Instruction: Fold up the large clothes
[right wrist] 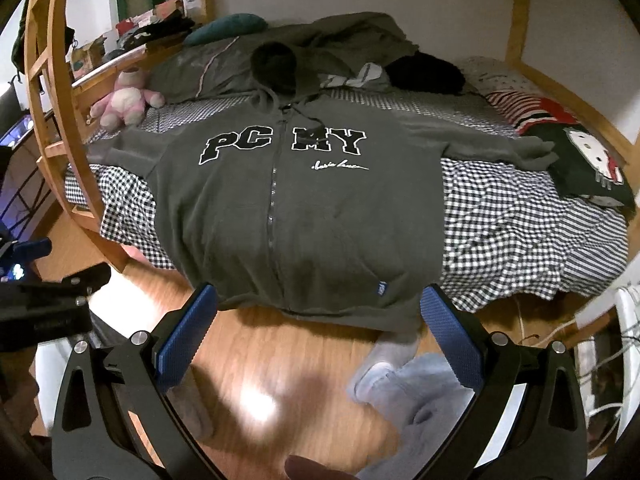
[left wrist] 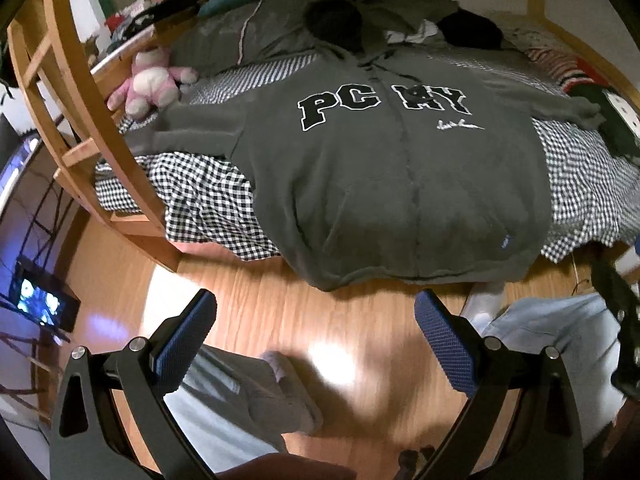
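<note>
A large grey zip hoodie point(left wrist: 380, 184) with black "PC MY" letters lies flat, front up, on a bed with a black-and-white checked cover point(left wrist: 204, 196). Its sleeves spread to both sides and its hem hangs over the near bed edge. It also shows in the right wrist view point(right wrist: 288, 208). My left gripper point(left wrist: 316, 312) is open and empty, held above the wooden floor just short of the hem. My right gripper point(right wrist: 320, 304) is open and empty, close to the hem, its fingers either side of the hem's middle.
A wooden bunk ladder point(left wrist: 80, 112) stands at the bed's left corner. A pink plush toy point(left wrist: 152, 82), grey pillows point(left wrist: 248, 36) and black items lie beyond the hoodie. A Hello Kitty cushion point(right wrist: 588, 164) lies at the right. My legs and socked feet point(right wrist: 384, 364) stand on the floor.
</note>
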Demonstrator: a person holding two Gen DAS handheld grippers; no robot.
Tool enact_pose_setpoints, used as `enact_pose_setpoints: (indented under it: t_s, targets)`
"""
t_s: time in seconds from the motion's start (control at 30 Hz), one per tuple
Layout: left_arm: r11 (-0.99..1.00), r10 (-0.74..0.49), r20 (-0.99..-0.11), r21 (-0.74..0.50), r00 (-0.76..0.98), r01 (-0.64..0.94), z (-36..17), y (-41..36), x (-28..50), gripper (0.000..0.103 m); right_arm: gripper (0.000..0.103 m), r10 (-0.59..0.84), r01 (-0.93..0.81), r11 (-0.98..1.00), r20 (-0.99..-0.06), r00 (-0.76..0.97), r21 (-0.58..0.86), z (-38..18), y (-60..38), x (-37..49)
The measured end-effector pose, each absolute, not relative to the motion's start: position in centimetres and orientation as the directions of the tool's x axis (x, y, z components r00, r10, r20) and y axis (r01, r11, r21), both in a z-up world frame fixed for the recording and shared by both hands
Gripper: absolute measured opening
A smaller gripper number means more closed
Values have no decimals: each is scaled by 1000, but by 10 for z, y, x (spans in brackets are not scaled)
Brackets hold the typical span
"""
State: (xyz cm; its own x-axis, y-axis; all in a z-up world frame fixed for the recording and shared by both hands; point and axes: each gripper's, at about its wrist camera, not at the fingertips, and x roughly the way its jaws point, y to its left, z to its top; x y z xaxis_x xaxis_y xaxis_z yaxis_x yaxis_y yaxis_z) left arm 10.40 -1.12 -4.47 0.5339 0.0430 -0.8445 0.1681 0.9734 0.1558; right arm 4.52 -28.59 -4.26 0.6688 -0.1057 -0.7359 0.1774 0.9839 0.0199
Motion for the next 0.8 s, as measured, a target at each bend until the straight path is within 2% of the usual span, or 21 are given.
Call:
enact_pose_setpoints:
  t_s: [0.33, 0.57, 0.67, 0.8]
  targets:
    - [998, 58, -845, 45, 532, -36, -49, 32, 205, 97, 100, -30, 41, 999, -717, 696, -2, -29, -285, 136]
    - [965, 72, -801, -95, 594, -245, -77, 104, 303, 97, 100, 13, -62, 997, -740, 672, -38, -57, -263, 218]
    - [944, 0, -788, -204, 616, -261, -101, 139, 353, 97, 100, 13, -85, 995, -769, 639, -54, -72, -250, 254]
    - [850, -182, -712, -460, 678, -255, -132, 189, 407, 97, 100, 1, -129, 987, -790, 613, -99, -85, -229, 291]
